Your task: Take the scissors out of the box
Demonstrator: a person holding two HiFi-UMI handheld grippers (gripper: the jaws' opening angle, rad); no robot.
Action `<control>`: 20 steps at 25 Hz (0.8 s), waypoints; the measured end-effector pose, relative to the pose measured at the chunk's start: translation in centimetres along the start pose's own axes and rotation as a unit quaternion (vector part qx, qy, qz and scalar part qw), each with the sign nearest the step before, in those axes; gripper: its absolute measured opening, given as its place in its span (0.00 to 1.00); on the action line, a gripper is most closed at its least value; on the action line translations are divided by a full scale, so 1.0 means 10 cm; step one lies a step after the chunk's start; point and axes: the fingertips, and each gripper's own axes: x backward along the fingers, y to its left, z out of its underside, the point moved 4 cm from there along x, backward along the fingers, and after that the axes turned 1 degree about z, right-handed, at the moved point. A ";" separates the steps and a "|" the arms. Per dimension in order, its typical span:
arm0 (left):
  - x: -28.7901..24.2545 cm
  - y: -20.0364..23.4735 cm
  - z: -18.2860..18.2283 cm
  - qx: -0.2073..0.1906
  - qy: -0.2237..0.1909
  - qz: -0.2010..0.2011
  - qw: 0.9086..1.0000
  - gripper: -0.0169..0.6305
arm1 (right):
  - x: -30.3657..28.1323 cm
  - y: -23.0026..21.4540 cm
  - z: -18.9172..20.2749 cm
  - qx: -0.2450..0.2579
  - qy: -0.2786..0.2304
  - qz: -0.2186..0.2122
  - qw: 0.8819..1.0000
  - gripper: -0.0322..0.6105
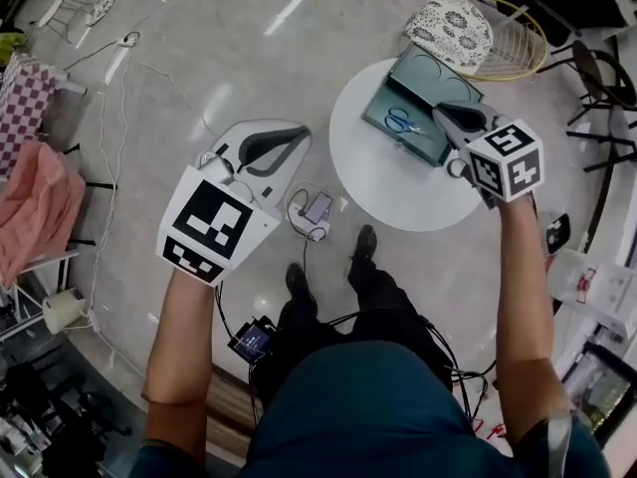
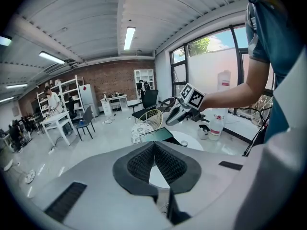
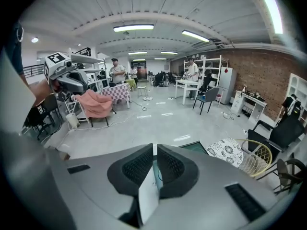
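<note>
An open green box [image 1: 423, 108] sits at the far edge of a round white table [image 1: 388, 182]. Blue-handled scissors [image 1: 403, 122] lie inside it, near its left side. My right gripper [image 1: 445, 113] hovers over the box's right part, just right of the scissors, jaws shut and empty. My left gripper [image 1: 297, 137] hangs over the floor left of the table, shut on nothing. The left gripper view shows the box [image 2: 158, 134] and the right gripper [image 2: 176, 116] above it. In the right gripper view the box [image 3: 195, 148] peeks out past the pads.
A patterned cushion [image 1: 450, 28] on a yellow wire chair [image 1: 520, 40] stands behind the table. Black chairs [image 1: 597, 78] line the right. A phone [image 1: 318, 207] and cables lie on the floor by my feet [image 1: 363, 242]. Pink cloth [image 1: 35, 207] hangs at the left.
</note>
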 end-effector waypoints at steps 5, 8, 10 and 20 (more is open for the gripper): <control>-0.25 0.04 0.22 0.018 0.011 0.002 1.000 0.06 | -0.41 -0.16 0.26 -0.002 0.025 -0.019 0.999 0.11; -0.40 0.05 0.36 0.029 0.016 0.004 0.999 0.06 | -0.63 -0.26 0.44 -0.004 0.041 -0.026 0.999 0.11; -0.52 0.06 0.45 0.035 0.020 0.006 0.999 0.06 | -0.78 -0.35 0.56 -0.005 0.050 -0.030 0.998 0.11; -1.00 0.16 0.97 0.079 0.037 0.013 0.996 0.06 | -1.62 -0.57 1.09 0.003 0.099 -0.059 0.993 0.11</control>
